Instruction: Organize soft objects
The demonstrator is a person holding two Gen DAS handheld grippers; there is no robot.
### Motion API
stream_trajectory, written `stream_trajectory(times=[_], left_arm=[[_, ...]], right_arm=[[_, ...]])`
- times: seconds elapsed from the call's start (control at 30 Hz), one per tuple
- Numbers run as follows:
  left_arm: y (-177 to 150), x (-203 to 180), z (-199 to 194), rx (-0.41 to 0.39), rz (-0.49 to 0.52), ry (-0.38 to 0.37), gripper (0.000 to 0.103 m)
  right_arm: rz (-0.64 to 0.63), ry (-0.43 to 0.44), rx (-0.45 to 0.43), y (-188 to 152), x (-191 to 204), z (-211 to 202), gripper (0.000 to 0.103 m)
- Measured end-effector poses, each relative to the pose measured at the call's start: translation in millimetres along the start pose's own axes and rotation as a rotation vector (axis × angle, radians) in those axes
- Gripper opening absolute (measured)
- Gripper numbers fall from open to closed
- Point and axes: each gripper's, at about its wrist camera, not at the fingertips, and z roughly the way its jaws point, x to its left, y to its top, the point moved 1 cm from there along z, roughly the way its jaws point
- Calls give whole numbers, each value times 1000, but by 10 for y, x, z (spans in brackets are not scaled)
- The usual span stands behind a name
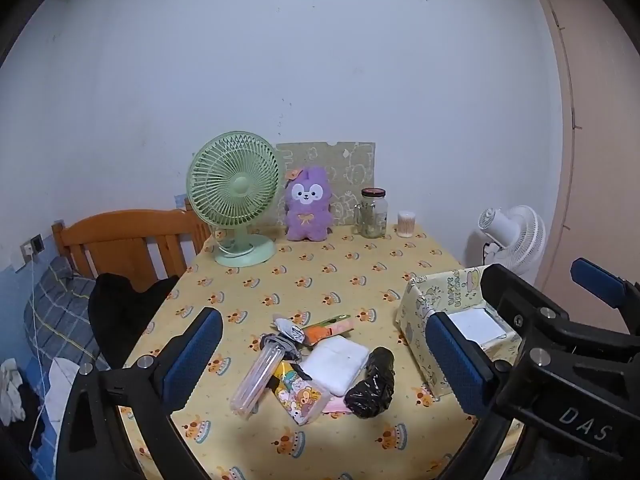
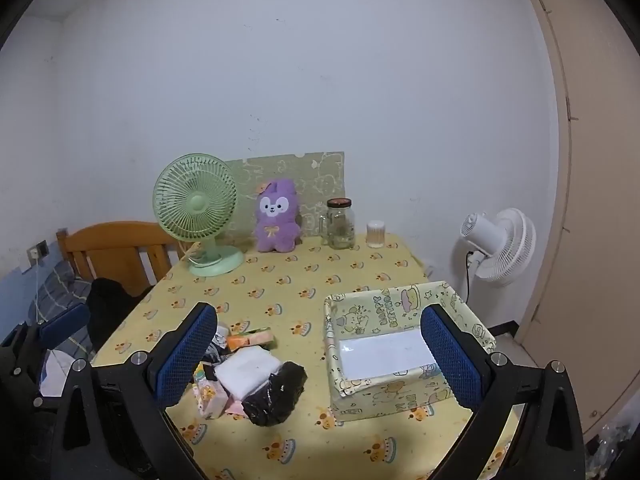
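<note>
A pile of small items lies on the yellow tablecloth: a white soft pad, a rolled black plastic bag, a cartoon-printed tissue pack, a clear tube and an orange packet. A yellow patterned fabric box stands open to the right of the pile, with only a white base inside. My left gripper is open above the pile. My right gripper is open between the pile and the box. A purple plush toy sits at the back.
A green desk fan, a glass jar and a cotton-swab tub stand along the table's back edge. A wooden headboard and bed lie to the left. A white standing fan and a door are on the right.
</note>
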Motion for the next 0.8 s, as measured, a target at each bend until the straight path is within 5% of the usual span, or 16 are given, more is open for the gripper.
stream_trajectory(times=[0.8], left_arm=[[-61, 7, 89, 6, -11, -12, 102]], right_arm=[[16, -6, 20, 1, 2, 78, 103]])
